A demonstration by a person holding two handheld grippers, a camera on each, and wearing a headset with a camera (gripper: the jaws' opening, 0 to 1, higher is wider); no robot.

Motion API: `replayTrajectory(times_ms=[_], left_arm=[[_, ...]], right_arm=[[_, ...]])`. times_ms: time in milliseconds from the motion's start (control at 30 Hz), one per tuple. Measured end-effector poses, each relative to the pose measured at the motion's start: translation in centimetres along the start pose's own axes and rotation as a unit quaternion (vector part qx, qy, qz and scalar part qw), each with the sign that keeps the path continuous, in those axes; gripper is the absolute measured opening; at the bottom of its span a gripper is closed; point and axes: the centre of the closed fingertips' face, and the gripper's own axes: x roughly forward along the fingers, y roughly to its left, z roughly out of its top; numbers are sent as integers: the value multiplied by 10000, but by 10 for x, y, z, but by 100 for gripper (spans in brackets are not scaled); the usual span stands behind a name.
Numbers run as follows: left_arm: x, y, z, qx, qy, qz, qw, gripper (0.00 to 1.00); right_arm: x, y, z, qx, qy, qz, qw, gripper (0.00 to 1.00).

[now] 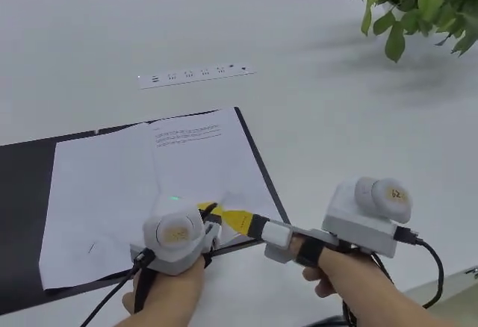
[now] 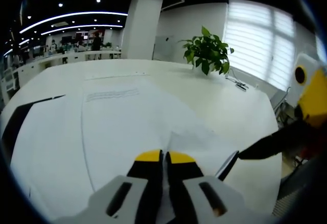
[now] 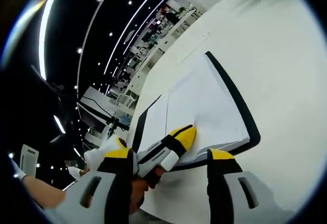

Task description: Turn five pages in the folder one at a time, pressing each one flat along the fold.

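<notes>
Down at the near edge of a white table (image 1: 314, 118) lies an open black folder (image 1: 22, 192), its two white pages spread flat; the right-hand page (image 1: 202, 166) carries a few lines of small print near its top. The left gripper (image 1: 208, 211), held in the person's left hand (image 1: 168, 290), rests its yellow tips on the lower part of that page, near the bottom edge. Its jaws are pressed together; whether a sheet is caught between them cannot be told, though in the left gripper view the paper just right of the tips sits slightly raised. The gripper's rounded white body hides the bottom middle of the folder from the head view. The right gripper (image 3: 170, 154) is held low at the folder's near right corner with its jaws spread wide and nothing between them except the view of the other gripper's tip; one yellow-and-black jaw crosses the folder's black border. A black cable (image 1: 429, 256) trails from it. Beyond the folder, a strip of power sockets (image 1: 196, 73) is set flush in the tabletop, and a leafy green plant (image 1: 422, 2) stands at the far right, well apart. Behind the table, a white column (image 2: 140, 27) and window blinds (image 2: 255, 35) are visible.
</notes>
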Motion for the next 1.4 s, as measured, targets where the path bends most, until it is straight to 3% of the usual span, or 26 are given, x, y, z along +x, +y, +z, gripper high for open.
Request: replayTrajectory(times_ms=[400, 600, 767, 933, 1100, 1233, 1267, 1333, 1400], left_arm=[[0, 0, 0, -27, -34, -23, 10000, 2], [0, 0, 0, -53, -43, -29, 10000, 2], [0, 0, 1, -88, -32, -42, 9999, 2], [0, 0, 1, -109, -30, -30, 9999, 2], [0, 1, 1, -282, -1, -56, 9996, 3], [-4, -2, 3, -664, 158, -327, 9971, 6], [-8, 0, 7, -690, 140, -323, 9970, 8], [-17, 0, 20, -743, -158, -451, 9961, 15], [-23, 0, 28, -677, -270, -496, 9961, 18]], right_arm=[[16, -20, 2, 275, -124, -290, 9991, 57], [21, -35, 4, 339, -261, -614, 9972, 40], [20, -52, 9, 576, -540, -1010, 9917, 22], [18, -63, 11, 851, -714, -1150, 9871, 2], [16, -63, 11, 961, -838, -1176, 9848, 0], [11, -57, 16, 901, -970, -1104, 9850, 0], [9, -54, 17, 886, -995, -1054, 9855, 0], [7, -48, 20, 783, -1038, -979, 9867, 0], [4, -44, 22, 754, -1075, -932, 9870, 0]])
